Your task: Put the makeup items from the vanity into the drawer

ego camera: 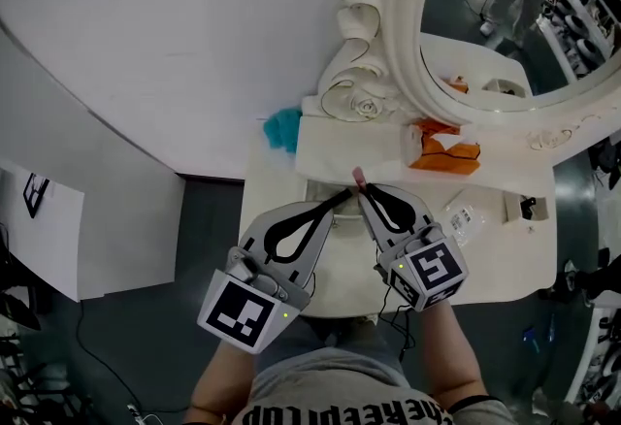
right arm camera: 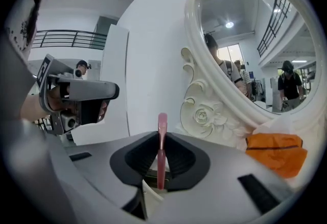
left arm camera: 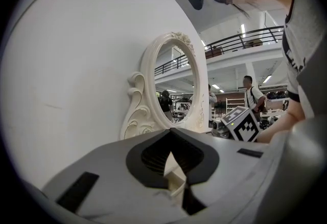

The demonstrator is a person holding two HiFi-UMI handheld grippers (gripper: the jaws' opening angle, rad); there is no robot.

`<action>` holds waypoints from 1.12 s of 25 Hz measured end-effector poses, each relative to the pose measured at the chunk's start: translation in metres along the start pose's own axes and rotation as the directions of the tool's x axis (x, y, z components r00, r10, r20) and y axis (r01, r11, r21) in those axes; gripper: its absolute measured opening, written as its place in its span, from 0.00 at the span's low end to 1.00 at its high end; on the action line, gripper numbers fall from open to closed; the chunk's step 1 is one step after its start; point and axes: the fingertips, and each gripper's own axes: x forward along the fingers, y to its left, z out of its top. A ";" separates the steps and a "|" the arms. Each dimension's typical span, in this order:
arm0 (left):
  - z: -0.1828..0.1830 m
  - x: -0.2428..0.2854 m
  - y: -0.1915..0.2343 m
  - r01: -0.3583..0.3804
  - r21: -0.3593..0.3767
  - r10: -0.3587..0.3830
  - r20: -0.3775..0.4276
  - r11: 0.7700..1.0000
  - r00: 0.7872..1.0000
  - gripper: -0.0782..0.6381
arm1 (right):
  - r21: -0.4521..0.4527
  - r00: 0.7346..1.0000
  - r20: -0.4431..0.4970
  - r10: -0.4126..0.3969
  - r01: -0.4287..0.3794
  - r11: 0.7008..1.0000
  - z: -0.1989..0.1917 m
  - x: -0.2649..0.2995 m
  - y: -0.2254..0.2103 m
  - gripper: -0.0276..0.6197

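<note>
Two grippers are meeting almost tip to tip at centre frame. The left gripper [ego camera: 342,199] is showing its fingers closed on nothing. Just right of it, the right gripper [ego camera: 362,192] is pinching a thin pink stick [ego camera: 358,179] by its lower end, fingers narrow, above what seems to be the open drawer [ego camera: 340,287].

With so slim a hold, the stick is likely risking a pivot or slip, and the left fingertips beside it could be knocking it loose.

A teal object [ego camera: 282,128] is lying at the far-left edge of the worktop [ego camera: 485,268]. At right, an orange packet [ego camera: 444,149] and the mirror [ego camera: 403,45] are crowding the upper side, so the free room is lying downward.
</note>
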 end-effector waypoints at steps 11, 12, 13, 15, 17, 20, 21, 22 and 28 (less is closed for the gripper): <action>-0.009 0.000 0.008 -0.008 -0.027 0.008 -0.012 1.000 1.000 0.13 | -0.084 0.989 -0.140 0.052 -0.064 0.994 -0.039 0.015 -0.002 0.14; -0.010 0.000 0.008 -0.009 -0.029 0.009 -0.012 1.000 1.000 0.13 | -0.096 0.986 -0.154 0.057 -0.073 0.993 -0.042 0.016 -0.002 0.14; -0.010 0.000 0.008 -0.010 -0.031 0.010 -0.012 0.999 1.000 0.13 | -0.107 0.984 -0.165 0.064 -0.082 0.991 -0.045 0.017 -0.002 0.14; -0.011 0.000 0.009 -0.011 -0.033 0.010 -0.013 0.999 1.000 0.13 | -0.129 0.979 -0.187 0.078 -0.103 0.986 -0.051 0.019 -0.001 0.14; -0.012 0.001 0.010 -0.011 -0.033 0.011 -0.014 0.999 1.000 0.13 | -0.149 0.975 -0.202 0.093 -0.124 0.981 -0.055 0.021 0.000 0.14; -0.013 0.001 0.011 -0.016 -0.034 0.015 -0.015 0.999 1.000 0.13 | -0.172 0.968 -0.224 0.110 -0.151 0.974 -0.060 0.024 0.002 0.14; -0.013 0.001 0.011 -0.017 -0.036 0.017 -0.016 0.999 1.000 0.13 | -0.179 0.966 -0.232 0.116 -0.159 0.971 -0.062 0.025 0.003 0.14; -0.013 0.001 0.012 -0.019 -0.037 0.018 -0.016 0.999 1.000 0.13 | -0.188 0.963 -0.239 0.122 -0.169 0.968 -0.063 0.026 0.004 0.14; -0.015 0.003 0.017 -0.028 -0.044 0.027 -0.021 0.999 0.999 0.13 | -0.229 0.953 -0.273 0.132 -0.197 0.953 -0.072 0.035 0.005 0.14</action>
